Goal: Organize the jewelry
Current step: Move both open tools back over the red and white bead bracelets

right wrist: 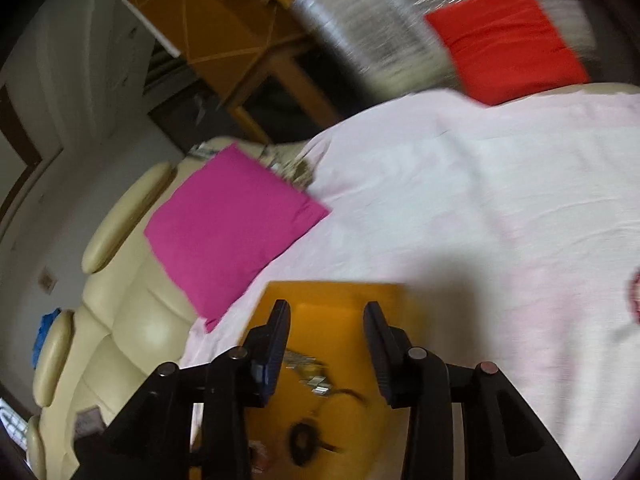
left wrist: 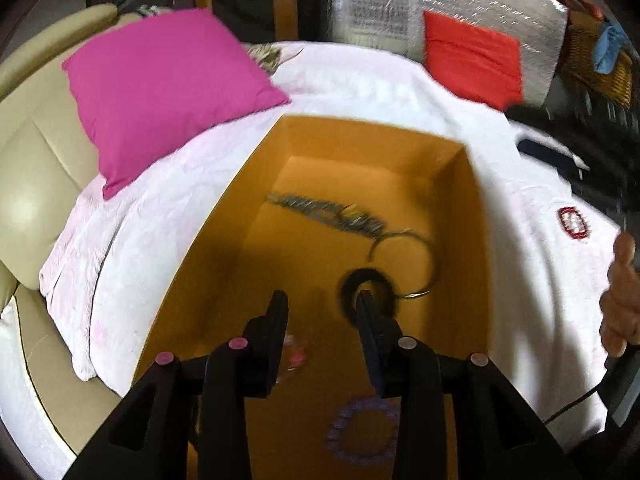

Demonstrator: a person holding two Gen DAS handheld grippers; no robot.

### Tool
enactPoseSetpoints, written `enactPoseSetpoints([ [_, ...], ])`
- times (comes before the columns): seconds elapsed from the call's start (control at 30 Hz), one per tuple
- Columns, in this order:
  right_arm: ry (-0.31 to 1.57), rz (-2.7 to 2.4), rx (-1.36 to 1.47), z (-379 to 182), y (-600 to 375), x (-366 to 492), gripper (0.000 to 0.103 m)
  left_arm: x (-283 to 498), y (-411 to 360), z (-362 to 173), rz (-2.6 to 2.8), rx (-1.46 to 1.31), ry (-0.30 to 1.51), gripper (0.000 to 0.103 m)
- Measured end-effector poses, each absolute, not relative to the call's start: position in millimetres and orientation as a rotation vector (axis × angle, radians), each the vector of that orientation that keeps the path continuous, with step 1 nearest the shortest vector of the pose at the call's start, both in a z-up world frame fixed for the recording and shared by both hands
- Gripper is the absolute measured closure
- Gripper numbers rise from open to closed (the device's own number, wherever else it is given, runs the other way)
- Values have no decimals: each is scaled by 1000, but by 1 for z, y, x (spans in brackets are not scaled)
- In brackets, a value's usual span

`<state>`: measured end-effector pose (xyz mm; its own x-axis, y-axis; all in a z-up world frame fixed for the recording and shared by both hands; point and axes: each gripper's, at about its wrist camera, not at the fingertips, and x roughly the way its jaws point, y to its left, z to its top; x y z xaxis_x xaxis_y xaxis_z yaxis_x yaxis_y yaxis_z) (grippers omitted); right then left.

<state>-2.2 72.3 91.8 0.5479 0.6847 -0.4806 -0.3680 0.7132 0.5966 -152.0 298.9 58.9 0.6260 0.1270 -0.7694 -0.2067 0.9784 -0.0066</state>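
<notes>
**Both tools hanging spread over the orange box**

The left tool (left wrist: 320,300) is hanging half-spread and empty inside the orange cardboard box (left wrist: 468,216). On the box floor are lying a purple beaded bracelet (left wrist: 362,432), a black fuzzy ring (left wrist: 370,292), a thin metal hoop (left wrist: 404,264) and a blurred grey chain (left wrist: 324,212). The right tool (right wrist: 326,312) is likewise standing parted, gripping nothing. The box is sitting on a pale pink sheet (left wrist: 360,80) covering a cream leather sofa (left wrist: 36,168), with a magenta cushion (left wrist: 160,88) and a red cushion (left wrist: 472,60) lying beyond.

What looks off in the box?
Nothing damaged or spilled. Jewelry in the orange box just lies loose and unsorted: a chain runs diagonally, its end touching a thin hoop, which overlaps a black ring; a purple bracelet sits apart.
</notes>
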Motion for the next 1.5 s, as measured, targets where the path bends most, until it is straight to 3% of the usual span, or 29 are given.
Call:
enactPoseSetpoints([
  [0.27,764,479,544,91,-57,-7,62,-155,232,98,66,-17,777,61],
  [0.4,799,385,623,83,-126,3,62,-149,200,102,2,20,758,50],
  [0.63,943,196,741,55,-202,27,62,-136,139,85,-73,52,820,50],
  [0.83,1013,169,806,43,-214,35,62,-133,98,79,-80,101,861,49],
  [0.97,1004,195,809,49,-217,33,62,-133,83,84,-58,136,838,35],
  [1.27,996,184,783,53,-224,24,62,-122,66,89,-47,183,814,35],
  [1.37,991,172,786,54,-229,24,53,-119,61,88,-44,196,809,35],
  [1.5,982,173,780,55,-229,24,53,-115,56,89,-44,204,803,35],
])
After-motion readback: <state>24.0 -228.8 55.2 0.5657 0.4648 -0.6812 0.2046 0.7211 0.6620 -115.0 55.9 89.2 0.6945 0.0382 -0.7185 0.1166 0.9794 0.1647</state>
